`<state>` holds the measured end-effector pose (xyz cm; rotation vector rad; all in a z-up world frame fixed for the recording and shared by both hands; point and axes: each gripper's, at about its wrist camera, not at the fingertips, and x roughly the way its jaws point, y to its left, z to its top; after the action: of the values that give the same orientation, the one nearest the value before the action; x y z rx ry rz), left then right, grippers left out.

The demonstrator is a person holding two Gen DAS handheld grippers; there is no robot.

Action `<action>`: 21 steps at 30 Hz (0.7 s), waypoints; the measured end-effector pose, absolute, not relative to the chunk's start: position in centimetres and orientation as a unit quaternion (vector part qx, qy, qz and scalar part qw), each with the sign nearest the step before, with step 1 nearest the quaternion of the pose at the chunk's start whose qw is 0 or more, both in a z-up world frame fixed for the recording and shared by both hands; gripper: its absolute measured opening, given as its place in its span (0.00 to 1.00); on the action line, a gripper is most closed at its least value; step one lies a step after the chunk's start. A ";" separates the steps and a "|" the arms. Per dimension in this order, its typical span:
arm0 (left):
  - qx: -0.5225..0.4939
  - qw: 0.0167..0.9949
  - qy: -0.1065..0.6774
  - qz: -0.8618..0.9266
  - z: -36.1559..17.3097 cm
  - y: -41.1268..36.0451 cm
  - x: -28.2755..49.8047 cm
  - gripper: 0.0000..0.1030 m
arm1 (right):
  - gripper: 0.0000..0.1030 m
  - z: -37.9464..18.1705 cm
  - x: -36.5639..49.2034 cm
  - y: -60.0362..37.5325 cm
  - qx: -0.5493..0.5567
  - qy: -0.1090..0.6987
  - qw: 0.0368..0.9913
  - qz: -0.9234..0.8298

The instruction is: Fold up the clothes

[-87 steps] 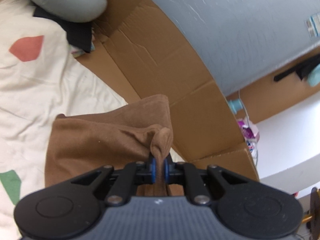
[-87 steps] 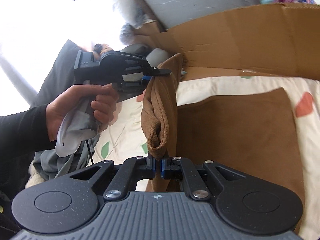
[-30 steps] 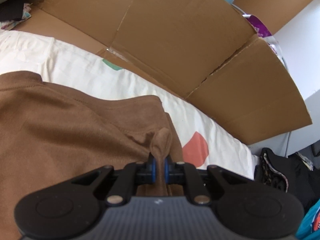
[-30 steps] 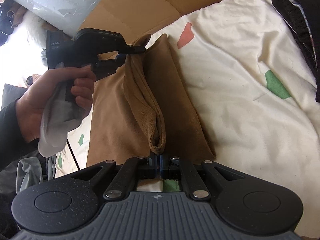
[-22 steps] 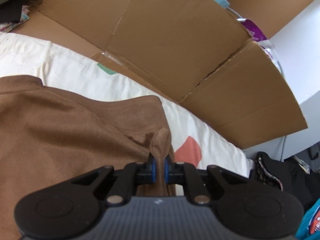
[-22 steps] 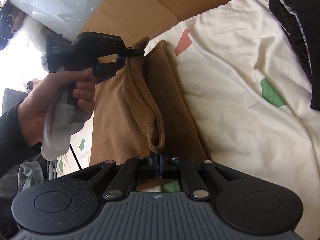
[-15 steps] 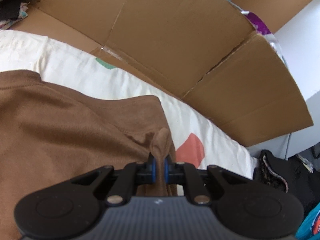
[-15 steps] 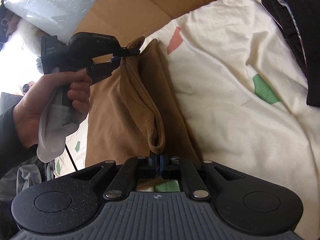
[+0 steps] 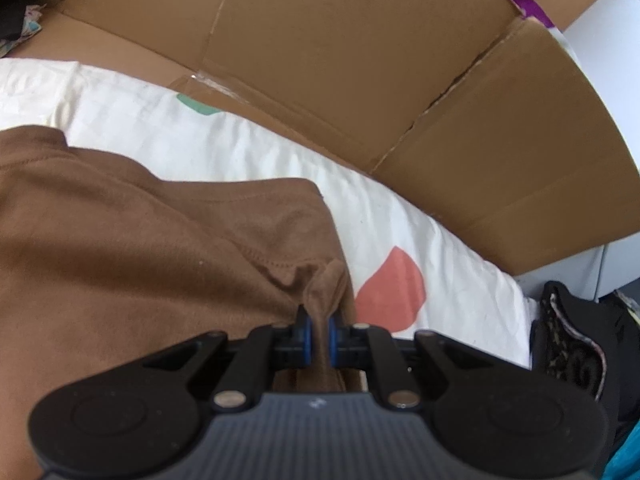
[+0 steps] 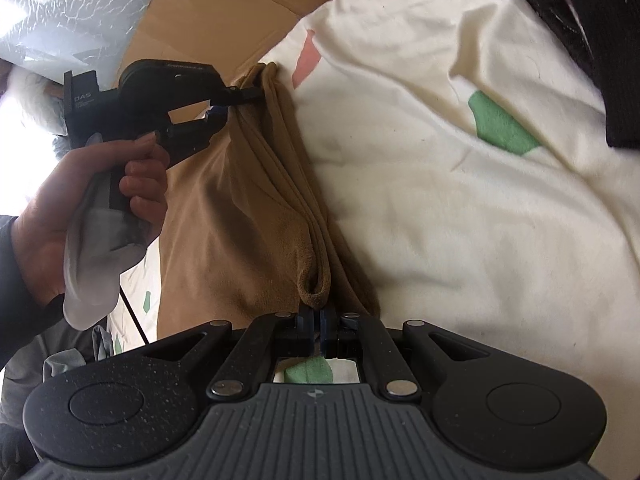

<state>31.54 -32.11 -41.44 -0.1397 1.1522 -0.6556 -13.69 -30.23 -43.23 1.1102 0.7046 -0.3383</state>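
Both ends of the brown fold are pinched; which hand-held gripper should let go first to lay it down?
Probably right: the right hand-held gripper pinches the brown garment low, near the sheet, while the left hand-held gripper holds its end raised.

Place: a home bedroom.
Bed: cream duvet [image 10: 460,184] with coloured patches.
Clutter: flattened cardboard [image 9: 360,60], dark clothes [image 9: 576,344] heaped alongside.

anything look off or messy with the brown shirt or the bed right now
Nothing damaged or spilled. The brown shirt is mid-fold: both the left gripper and right gripper pinch its bunched edge above the cream sheet, which is rumpled. Dark clothes lie heaped at the bed's edge.
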 end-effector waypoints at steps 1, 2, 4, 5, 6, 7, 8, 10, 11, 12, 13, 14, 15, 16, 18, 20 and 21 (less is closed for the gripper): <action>-0.060 0.786 0.533 -0.307 -41.4 -32.2 31.5 0.09 | 0.00 -43.3 -13.6 -30.2 0.514 0.327 0.778 -0.156; -0.057 0.787 0.531 -0.309 -41.3 -32.2 31.4 0.09 | 0.00 -43.2 -13.7 -30.2 0.514 0.327 0.778 -0.155; -0.053 0.786 0.531 -0.313 -41.3 -32.2 31.3 0.09 | 0.00 -43.1 -13.7 -30.2 0.516 0.327 0.777 -0.154; -0.052 0.785 0.531 -0.314 -41.3 -32.2 31.3 0.09 | 0.00 -43.0 -13.7 -30.2 0.516 0.328 0.776 -0.153; -0.052 0.785 0.531 -0.315 -41.3 -32.3 31.3 0.09 | 0.00 -43.0 -13.7 -30.2 0.518 0.329 0.775 -0.152; -0.052 0.784 0.532 -0.316 -41.3 -32.3 31.3 0.11 | 0.00 -42.9 -13.7 -30.2 0.517 0.330 0.775 -0.151; -0.054 0.782 0.532 -0.320 -41.1 -32.3 31.4 0.14 | 0.00 -42.9 -13.6 -30.1 0.516 0.332 0.775 -0.150; -0.061 0.776 0.532 -0.333 -40.7 -32.3 31.5 0.28 | 0.00 -43.1 -13.7 -30.1 0.514 0.336 0.775 -0.151; -0.065 0.773 0.533 -0.340 -40.5 -32.3 31.6 0.36 | 0.00 -43.3 -13.8 -30.1 0.515 0.337 0.773 -0.153; -0.068 0.769 0.533 -0.346 -40.3 -32.3 31.7 0.37 | 0.00 -43.5 -13.8 -30.1 0.517 0.337 0.771 -0.155; -0.072 0.766 0.532 -0.352 -40.0 -32.3 31.7 0.38 | 0.00 -43.7 -13.7 -30.1 0.519 0.336 0.770 -0.157; -0.068 0.765 0.529 -0.361 -39.6 -32.2 31.8 0.38 | 0.00 -43.7 -13.7 -30.1 0.519 0.336 0.770 -0.157; -0.061 0.764 0.525 -0.370 -39.1 -32.0 31.7 0.38 | 0.00 -43.7 -13.7 -30.0 0.519 0.336 0.770 -0.156; -0.053 0.763 0.520 -0.380 -38.6 -31.8 31.7 0.39 | 0.00 -43.7 -13.7 -30.0 0.519 0.336 0.770 -0.156; -0.031 0.762 0.511 -0.397 -37.7 -31.2 31.6 0.39 | 0.00 -43.7 -13.7 -30.1 0.521 0.336 0.769 -0.156; 0.006 0.760 0.504 -0.410 -37.1 -30.8 31.2 0.37 | 0.00 -43.7 -13.8 -30.3 0.523 0.336 0.768 -0.156; 0.027 0.758 0.501 -0.416 -37.0 -30.7 30.8 0.37 | 0.00 -43.7 -13.8 -30.4 0.524 0.336 0.767 -0.156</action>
<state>30.81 -30.68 -37.03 0.0581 1.0914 -0.9062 -13.78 -30.37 -43.71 1.1379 0.7304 -0.3392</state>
